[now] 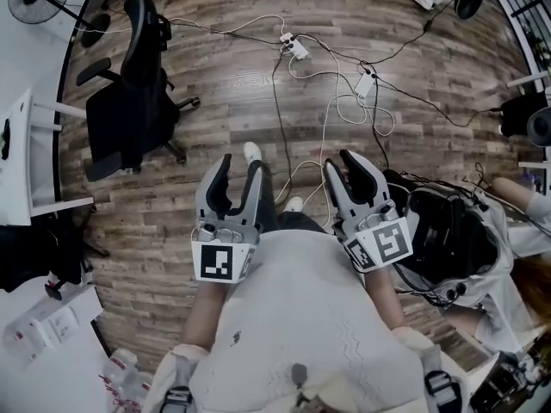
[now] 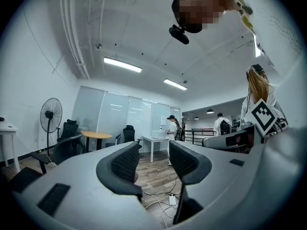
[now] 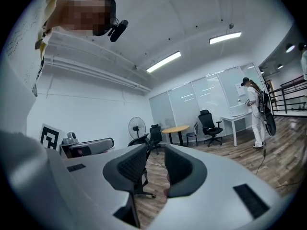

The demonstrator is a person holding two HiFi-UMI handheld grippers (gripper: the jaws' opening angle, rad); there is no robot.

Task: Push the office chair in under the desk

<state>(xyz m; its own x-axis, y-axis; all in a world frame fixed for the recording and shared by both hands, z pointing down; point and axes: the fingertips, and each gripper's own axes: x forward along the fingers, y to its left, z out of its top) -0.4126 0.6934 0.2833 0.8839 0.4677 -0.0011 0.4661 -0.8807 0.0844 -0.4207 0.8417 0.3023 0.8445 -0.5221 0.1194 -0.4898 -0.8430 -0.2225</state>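
Standing apart from the office chair (image 1: 129,101), upper left: I hold left gripper (image 1: 241,166) wide, right gripper (image 1: 341,162) narrower, both empty; push squarely on its backrest (image 1: 145,37) toward the white surface (image 1: 15,170).

Jaws of left gripper (image 2: 152,159) apart, nothing between; floor (image 2: 154,174), cables (image 2: 165,201) in gap. Far left: chair (image 2: 61,150), fan (image 2: 51,115). Behind: round table (image 2: 96,135), desk (image 2: 154,140), person (image 2: 171,127).

In the head view two grippers are counted, the left hand-held gripper (image 1: 241,163) and the right hand-held gripper (image 1: 340,162), along with one black office chair (image 1: 129,101) and two white strips: the left power strip (image 1: 294,48) and the right power strip (image 1: 365,83). In the left gripper view one standing fan (image 2: 51,116) and two ceiling strip lights (image 2: 122,63) are counted.
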